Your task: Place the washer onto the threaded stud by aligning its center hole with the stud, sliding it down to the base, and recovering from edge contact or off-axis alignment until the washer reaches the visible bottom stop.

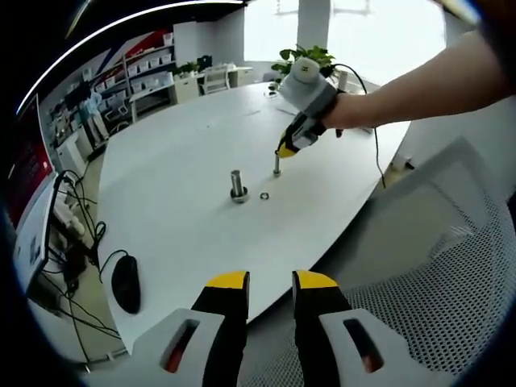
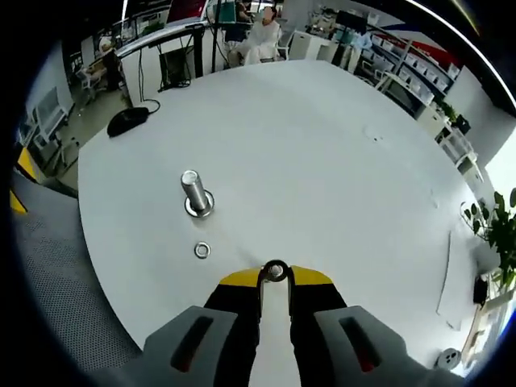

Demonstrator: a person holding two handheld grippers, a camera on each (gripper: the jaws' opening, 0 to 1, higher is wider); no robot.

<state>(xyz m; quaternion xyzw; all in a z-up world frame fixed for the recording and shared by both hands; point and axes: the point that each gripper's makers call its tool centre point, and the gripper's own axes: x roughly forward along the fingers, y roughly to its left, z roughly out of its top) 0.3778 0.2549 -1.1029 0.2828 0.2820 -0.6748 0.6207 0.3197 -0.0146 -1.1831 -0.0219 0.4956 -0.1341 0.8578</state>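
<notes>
While the L claw (image 1: 270, 282) gapes empty at frame bottom, the R claw (image 2: 275, 278) pinches a small round piece (image 2: 276, 271). The washer (image 2: 201, 250) lies loose on the table (image 2: 322, 145), left of centre, just beside the stud (image 2: 196, 193). Risk, imo: a tilted approach snags the washer on the threads.

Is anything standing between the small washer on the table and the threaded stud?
Nothing visible. Only bare white table separates the small silver washer from the upright silver threaded stud. The right tool, closed on a small round metal part, sits off to the side.
</notes>
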